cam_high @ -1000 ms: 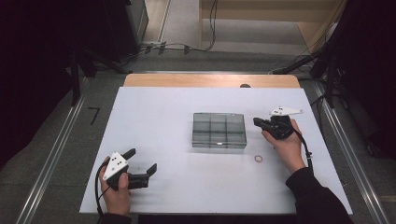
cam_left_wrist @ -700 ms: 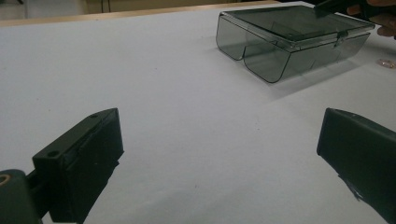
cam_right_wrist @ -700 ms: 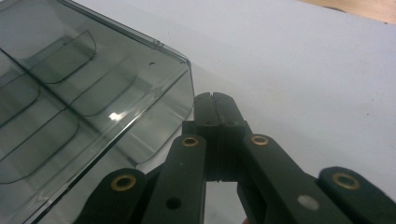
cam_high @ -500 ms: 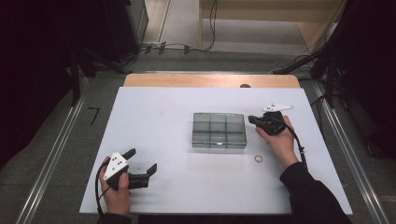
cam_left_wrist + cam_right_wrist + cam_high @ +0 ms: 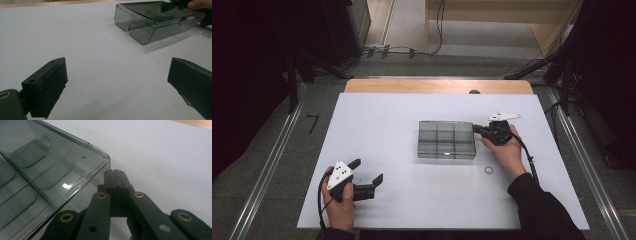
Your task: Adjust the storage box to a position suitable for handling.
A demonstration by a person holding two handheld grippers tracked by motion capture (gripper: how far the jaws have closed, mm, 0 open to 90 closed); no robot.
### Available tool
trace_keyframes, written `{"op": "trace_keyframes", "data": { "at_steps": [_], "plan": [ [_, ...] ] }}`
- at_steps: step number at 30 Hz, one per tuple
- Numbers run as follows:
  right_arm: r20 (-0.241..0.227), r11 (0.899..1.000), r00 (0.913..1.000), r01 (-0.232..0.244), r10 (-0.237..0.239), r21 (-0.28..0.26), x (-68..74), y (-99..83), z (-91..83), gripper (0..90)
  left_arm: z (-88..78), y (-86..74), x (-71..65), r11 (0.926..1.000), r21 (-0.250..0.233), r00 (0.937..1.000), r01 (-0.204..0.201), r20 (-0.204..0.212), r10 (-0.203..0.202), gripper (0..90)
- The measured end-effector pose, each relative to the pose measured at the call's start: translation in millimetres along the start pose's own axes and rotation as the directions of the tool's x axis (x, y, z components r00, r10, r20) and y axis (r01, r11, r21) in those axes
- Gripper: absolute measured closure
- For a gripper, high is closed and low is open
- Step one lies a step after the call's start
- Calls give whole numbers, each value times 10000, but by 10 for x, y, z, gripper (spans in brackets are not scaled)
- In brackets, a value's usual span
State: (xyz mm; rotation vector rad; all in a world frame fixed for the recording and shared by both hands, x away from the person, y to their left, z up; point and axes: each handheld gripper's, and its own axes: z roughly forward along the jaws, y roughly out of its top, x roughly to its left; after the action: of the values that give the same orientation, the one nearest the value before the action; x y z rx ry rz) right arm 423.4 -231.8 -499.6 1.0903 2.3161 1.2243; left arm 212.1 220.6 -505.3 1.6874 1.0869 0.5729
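A smoky clear plastic compartment box [image 5: 446, 139] lies with its lid down in the middle of the white table; it also shows as the box [image 5: 155, 21] far off in the left gripper view and as the box [image 5: 37, 177] close up in the right gripper view. My right gripper [image 5: 476, 129] is shut with nothing between its jaws, its tips [image 5: 114, 173] right at the box's far right corner. My left gripper [image 5: 367, 171] rests near the table's front left, jaws wide open and empty, pointing toward the box. A small pink ring [image 5: 488, 170] lies on the table beside the right hand.
The white table [image 5: 382, 125] has a wooden strip [image 5: 437, 86] along its far edge. Cables and dark stands sit on the floor beyond it. Metal rails run along both sides of the table.
The right hand has moved left and down, bringing its shut gripper against the box's right corner. The left hand has stayed in place.
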Motion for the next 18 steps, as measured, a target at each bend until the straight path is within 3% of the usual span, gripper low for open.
{"op": "trace_keyframes", "data": {
  "at_steps": [7,13,18],
  "plan": [
    [-71,10000,10000,36,-36,-43,-10,-3,4,884,173,148,-62,9999,150,9994,22,341,-27,38],
    [-186,10000,9998,25,-26,-50,5,-2,9,885,383,209,-90,9985,485,9997,240,55,-243,90],
    [-389,9998,9991,167,-169,-57,38,5,33,884,485,219,-87,9959,700,9983,565,82,-572,110]
  ]
}}
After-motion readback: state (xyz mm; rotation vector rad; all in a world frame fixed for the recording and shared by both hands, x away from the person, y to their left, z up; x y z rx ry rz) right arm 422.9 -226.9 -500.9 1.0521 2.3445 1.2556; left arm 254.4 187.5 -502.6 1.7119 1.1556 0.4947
